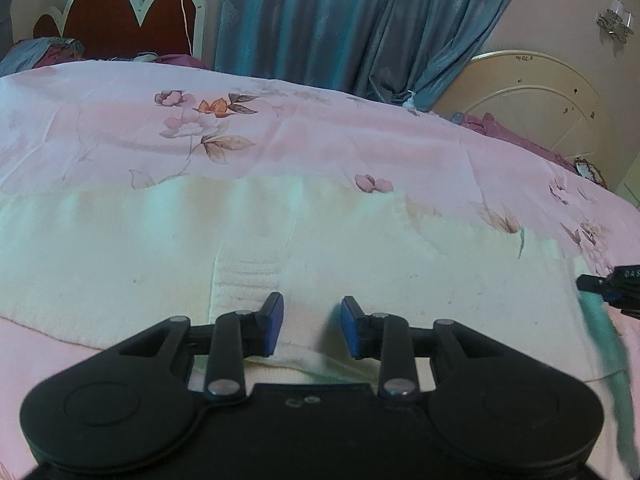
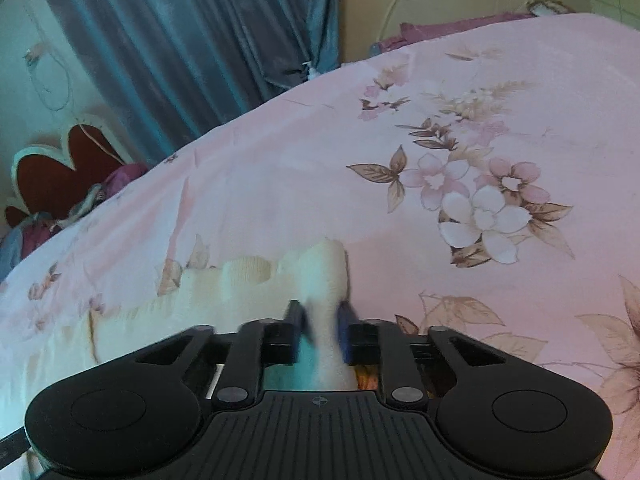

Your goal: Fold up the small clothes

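The cream garment (image 1: 280, 248) is a soft ribbed knit, matt and faintly fuzzy. The pink floral bedsheet (image 1: 320, 136) beneath is smooth thin cloth, and the blue-grey curtain (image 1: 320, 20) has a slight sheen.

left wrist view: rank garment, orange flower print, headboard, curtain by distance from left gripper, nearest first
1. Cream garment: under the left gripper, whose jaws are open.
2. Orange flower print: mid-bed, ahead and left.
3 and 4. Red headboard at far left and blue curtain straight ahead: both beyond the bed, too close to call.
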The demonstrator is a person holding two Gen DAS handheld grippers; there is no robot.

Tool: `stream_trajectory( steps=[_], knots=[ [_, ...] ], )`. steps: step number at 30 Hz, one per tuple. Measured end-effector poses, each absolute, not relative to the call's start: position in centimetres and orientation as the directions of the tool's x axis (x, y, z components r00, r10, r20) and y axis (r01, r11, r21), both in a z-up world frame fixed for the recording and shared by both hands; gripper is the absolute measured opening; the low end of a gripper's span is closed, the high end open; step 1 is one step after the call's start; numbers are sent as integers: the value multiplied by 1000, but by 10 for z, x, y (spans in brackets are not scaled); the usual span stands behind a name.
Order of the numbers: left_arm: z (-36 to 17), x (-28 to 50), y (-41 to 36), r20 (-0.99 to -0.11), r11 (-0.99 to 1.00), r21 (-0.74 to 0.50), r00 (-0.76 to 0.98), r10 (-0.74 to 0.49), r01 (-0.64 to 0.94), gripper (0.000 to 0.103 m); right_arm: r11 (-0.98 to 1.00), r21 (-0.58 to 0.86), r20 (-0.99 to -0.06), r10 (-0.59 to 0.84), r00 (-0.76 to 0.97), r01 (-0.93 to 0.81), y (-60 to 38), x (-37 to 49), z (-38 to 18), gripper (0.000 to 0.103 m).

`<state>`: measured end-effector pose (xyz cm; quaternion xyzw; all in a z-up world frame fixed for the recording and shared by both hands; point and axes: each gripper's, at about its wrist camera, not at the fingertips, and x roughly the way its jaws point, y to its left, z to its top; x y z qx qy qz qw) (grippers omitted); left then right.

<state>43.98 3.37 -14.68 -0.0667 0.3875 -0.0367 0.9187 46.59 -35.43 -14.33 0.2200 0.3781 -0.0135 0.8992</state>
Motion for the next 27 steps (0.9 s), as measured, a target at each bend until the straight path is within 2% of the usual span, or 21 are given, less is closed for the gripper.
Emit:
stream_trajectory(
  steps=[2,4,7,10,14,18,22,27],
  knots=[
    [-145,440,31,-700,990,-142,704,-119,25,31,932,283,-694,35,719,228,-356,460,-146,4],
    [-145,441,27,-699,991,-131,705,-118,35,34,930,287,-691,33,722,231,-359,459,-150,4],
    [-148,444,24,-698,993,-107,708,-107,44,35,957,203,-695,-9,719,209,-348,459,-142,4],
    [-143,444,26,-700,993,-112,706,-107,40,38,956,204,-655,-27,755,211,-346,448,-126,5],
    [-138,440,24,-681,994,-97,726,-99,44,52,974,203,-614,44,788,104,-314,438,-105,5],
    [-144,444,23,-698,994,-100,709,-101,43,54,974,228,-638,153,755,-5,-270,435,-109,5],
    [-151,446,24,-706,996,-61,703,-84,58,54,973,218,-671,204,713,-73,-233,431,-125,6],
    [-150,445,26,-712,996,-59,697,-86,63,55,979,182,-688,194,699,-92,-217,424,-135,6]
  ],
)
